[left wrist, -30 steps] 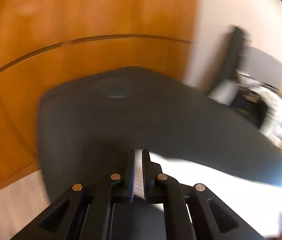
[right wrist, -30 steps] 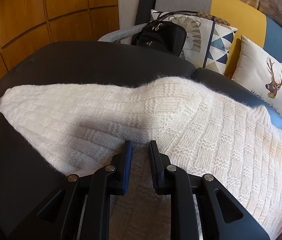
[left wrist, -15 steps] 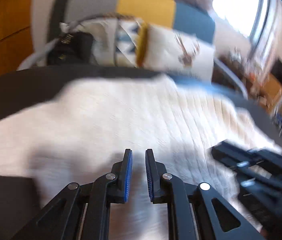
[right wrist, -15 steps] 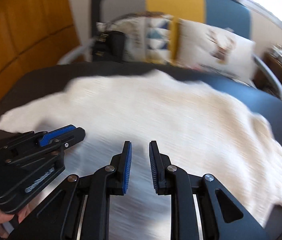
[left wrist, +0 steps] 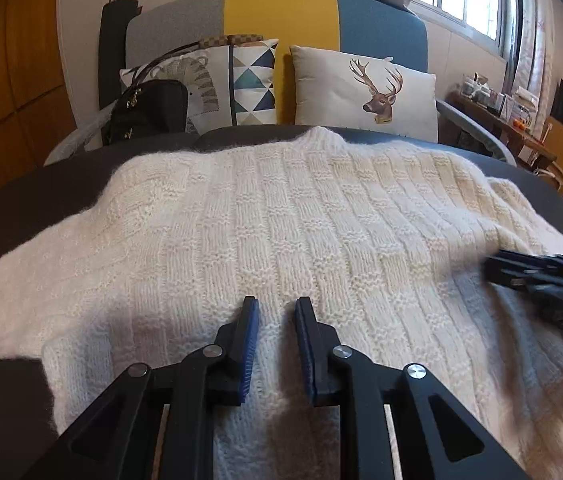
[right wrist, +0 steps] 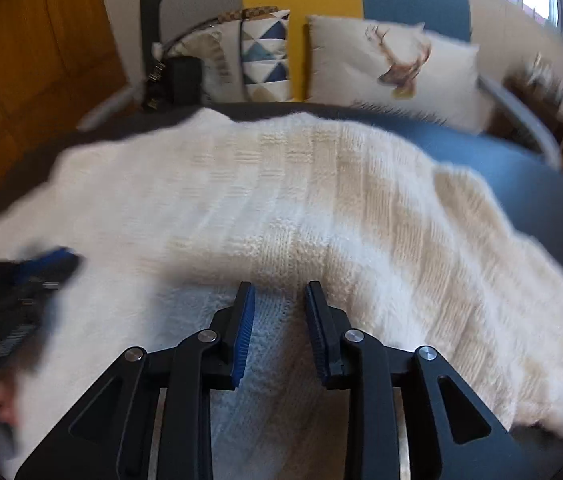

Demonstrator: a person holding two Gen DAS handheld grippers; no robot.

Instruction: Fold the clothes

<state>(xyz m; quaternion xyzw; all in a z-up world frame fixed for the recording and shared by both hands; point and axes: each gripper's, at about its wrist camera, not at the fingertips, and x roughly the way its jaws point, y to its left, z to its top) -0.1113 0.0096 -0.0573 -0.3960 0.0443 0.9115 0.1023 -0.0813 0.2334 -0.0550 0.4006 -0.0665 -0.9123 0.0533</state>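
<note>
While the white sweater (left wrist: 281, 216) lies spread across the dark surface (left wrist: 41, 192), bare margin shows at its far edge. Left gripper (left wrist: 275, 304) and right gripper (right wrist: 279, 288) are opening over it, seemingly empty. No writing is legible.

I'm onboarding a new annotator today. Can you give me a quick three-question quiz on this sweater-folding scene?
1. True or false: the left gripper is clamped on a fold of the white sweater.
2. Which animal is on the right-hand cushion behind the table? A) deer B) owl C) fox
3. Fill in: beside the cushions on the sofa sits a black ____.

Key
1. False: its jaws are opening, and nothing is pinched between them; they hang over the sweater. The right gripper is the same.
2. A
3. Handbag
</note>
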